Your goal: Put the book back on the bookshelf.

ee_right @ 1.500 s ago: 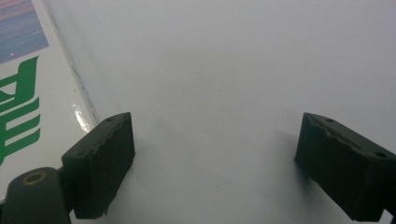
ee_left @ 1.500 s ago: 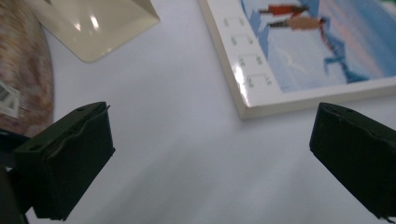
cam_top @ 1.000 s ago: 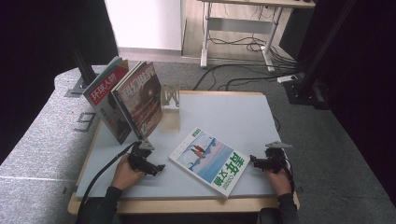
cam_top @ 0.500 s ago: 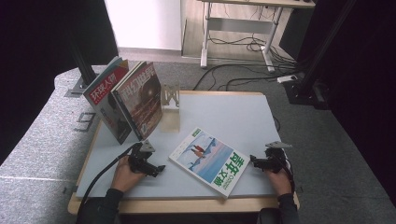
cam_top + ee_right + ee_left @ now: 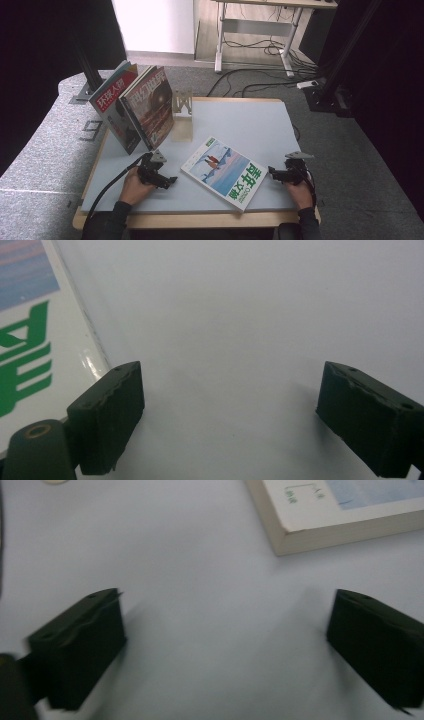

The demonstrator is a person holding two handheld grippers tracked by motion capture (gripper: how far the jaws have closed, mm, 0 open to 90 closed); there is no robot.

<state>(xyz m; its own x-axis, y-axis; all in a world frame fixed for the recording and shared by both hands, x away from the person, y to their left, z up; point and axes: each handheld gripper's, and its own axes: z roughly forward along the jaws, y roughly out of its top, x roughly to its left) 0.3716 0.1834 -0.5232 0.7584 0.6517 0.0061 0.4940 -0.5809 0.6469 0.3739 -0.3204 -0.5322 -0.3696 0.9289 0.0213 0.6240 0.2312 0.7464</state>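
Magazine: lies flat [image 5: 224, 172] on the table [image 5: 250, 125], cover up, between the two grippers.
Left gripper: at the magazine's 9 o'clock [image 5: 170, 181], jaws wide apart, nothing between them; the magazine's corner [image 5: 320, 515] lies just ahead.
Right gripper: at the magazine's 3 o'clock [image 5: 271, 174], jaws spread, empty, beside its edge [image 5: 30, 330].
Standing magazines: at 11 o'clock [image 5: 137, 107], leaning upright.

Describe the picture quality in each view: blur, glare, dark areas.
High view: sharp on the table, while both side edges fall into black. Left gripper view: soft and smeared; the magazine corner's print is unreadable. Right gripper view: crisper, with a small glare streak on the glossy magazine cover and faint shadows beside the jaws.
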